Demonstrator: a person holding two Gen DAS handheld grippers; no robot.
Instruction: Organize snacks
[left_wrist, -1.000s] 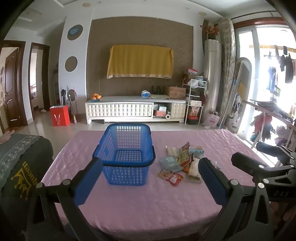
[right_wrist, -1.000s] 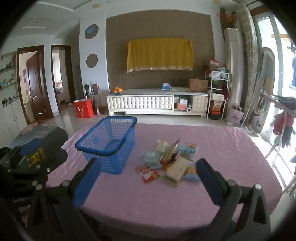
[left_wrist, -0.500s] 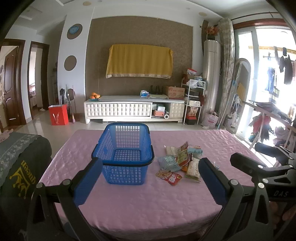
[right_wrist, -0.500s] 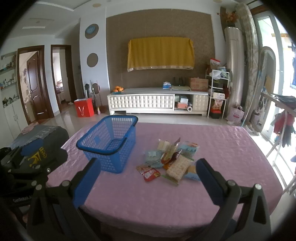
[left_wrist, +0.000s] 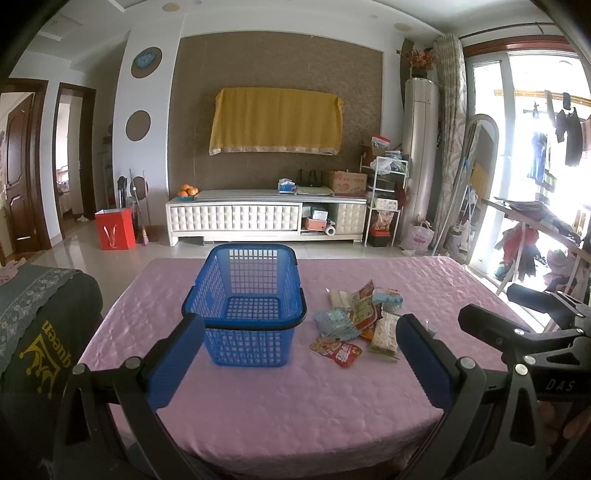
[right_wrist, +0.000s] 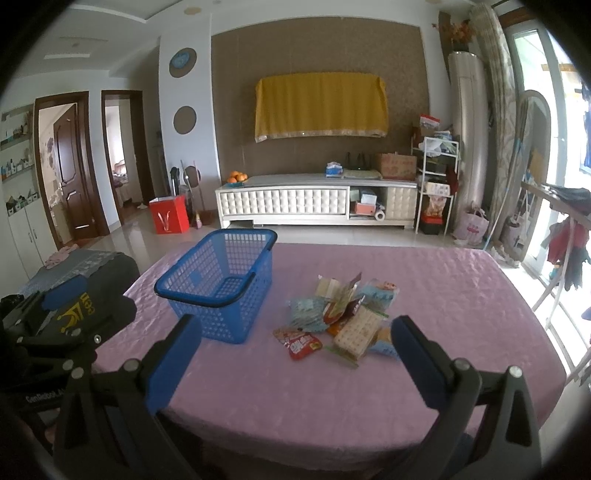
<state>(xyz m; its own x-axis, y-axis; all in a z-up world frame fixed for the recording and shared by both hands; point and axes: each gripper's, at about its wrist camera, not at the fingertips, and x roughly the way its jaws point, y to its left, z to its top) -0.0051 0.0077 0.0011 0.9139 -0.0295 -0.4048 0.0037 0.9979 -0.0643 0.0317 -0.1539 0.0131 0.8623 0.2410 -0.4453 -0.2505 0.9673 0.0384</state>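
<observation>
1. One blue basket (left_wrist: 249, 308) stands upright on the pink-covered surface (left_wrist: 295, 406), with nothing seen inside it through its mesh walls.
2. Just to its right lies one heap of snack packets (left_wrist: 356, 319), overlapping so that an exact count cannot be told; a red packet (right_wrist: 301, 343) lies at the near edge of the heap, a pale checked packet (right_wrist: 356, 332) beside it. Their printing is too small to read.
3. The left gripper (left_wrist: 299, 363) hovers over the near edge of the surface, its blue-padded fingers spread wide and empty, framing the basket and the heap.
4. The right gripper (right_wrist: 295, 363) hangs likewise, fingers parted and bare.
5. Nothing stands between either gripper and the heap.
6. A dark cloth (left_wrist: 40, 332) at the left reads "queen" under a crown; the right gripper's body in the left view shows "DAS".
</observation>
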